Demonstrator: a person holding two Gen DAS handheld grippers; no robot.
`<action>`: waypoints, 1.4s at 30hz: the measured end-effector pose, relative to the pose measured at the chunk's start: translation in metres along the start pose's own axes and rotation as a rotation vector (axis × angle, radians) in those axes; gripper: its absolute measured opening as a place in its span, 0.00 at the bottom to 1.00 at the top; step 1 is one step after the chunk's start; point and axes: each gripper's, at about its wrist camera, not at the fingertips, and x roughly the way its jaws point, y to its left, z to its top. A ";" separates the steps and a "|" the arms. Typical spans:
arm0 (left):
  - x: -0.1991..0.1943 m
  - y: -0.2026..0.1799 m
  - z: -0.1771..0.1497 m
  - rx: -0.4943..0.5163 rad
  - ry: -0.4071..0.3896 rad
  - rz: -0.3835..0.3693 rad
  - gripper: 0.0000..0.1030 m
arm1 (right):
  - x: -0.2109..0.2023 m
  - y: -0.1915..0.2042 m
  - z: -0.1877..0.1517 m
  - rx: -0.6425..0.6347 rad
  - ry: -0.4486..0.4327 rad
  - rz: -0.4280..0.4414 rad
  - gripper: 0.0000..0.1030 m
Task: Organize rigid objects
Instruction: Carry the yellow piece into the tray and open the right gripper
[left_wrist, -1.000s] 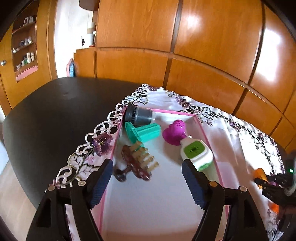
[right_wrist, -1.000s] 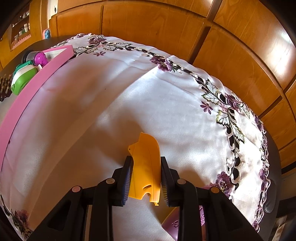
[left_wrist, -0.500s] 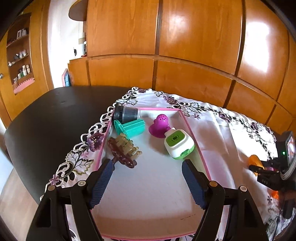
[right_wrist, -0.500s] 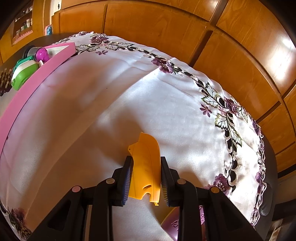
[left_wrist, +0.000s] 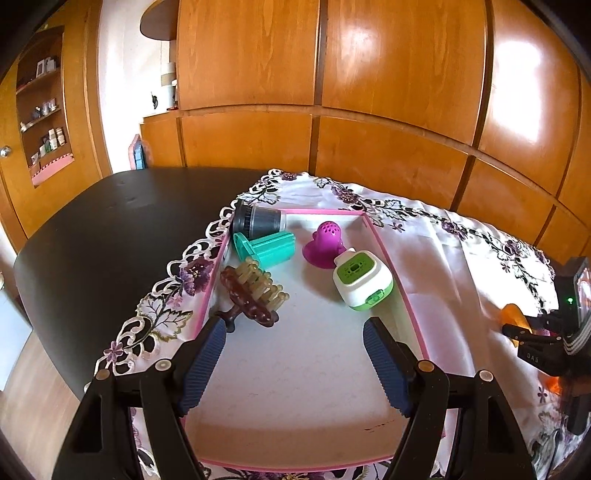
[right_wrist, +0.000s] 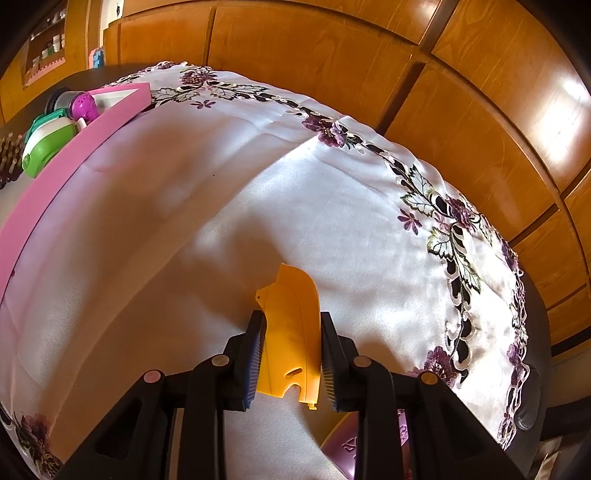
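Overhead, the left gripper (left_wrist: 293, 363) is held with its ribbed blue fingers (left_wrist: 201, 363) spread wide apart above a shallow pink-rimmed tray (left_wrist: 397, 273) near the left edge of the dark counter (left_wrist: 103, 229), on a glossy white embroidered tablecloth (right_wrist: 229, 206). Gathered at the tray's far end are a dark ridged cylinder (left_wrist: 258, 220), a teal flanged tube (left_wrist: 266, 249), a perforated magenta dome (left_wrist: 327, 245), a rounded white-and-green device (left_wrist: 362, 278) and a brown toothed hair claw (left_wrist: 255, 295). A curved, smooth yellow plastic piece (right_wrist: 291, 334) is clamped between the fingers of the right gripper (right_wrist: 290, 360), over the cloth, well apart from the tray.
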 end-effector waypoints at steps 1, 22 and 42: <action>-0.001 0.002 0.001 -0.005 -0.002 0.001 0.75 | 0.000 0.000 0.000 0.004 0.001 0.002 0.27; -0.008 0.073 -0.007 -0.156 -0.010 0.060 0.75 | -0.056 0.028 0.042 0.121 -0.112 0.167 0.26; -0.008 0.097 -0.018 -0.203 0.011 0.054 0.75 | -0.023 0.230 0.152 -0.134 -0.081 0.326 0.29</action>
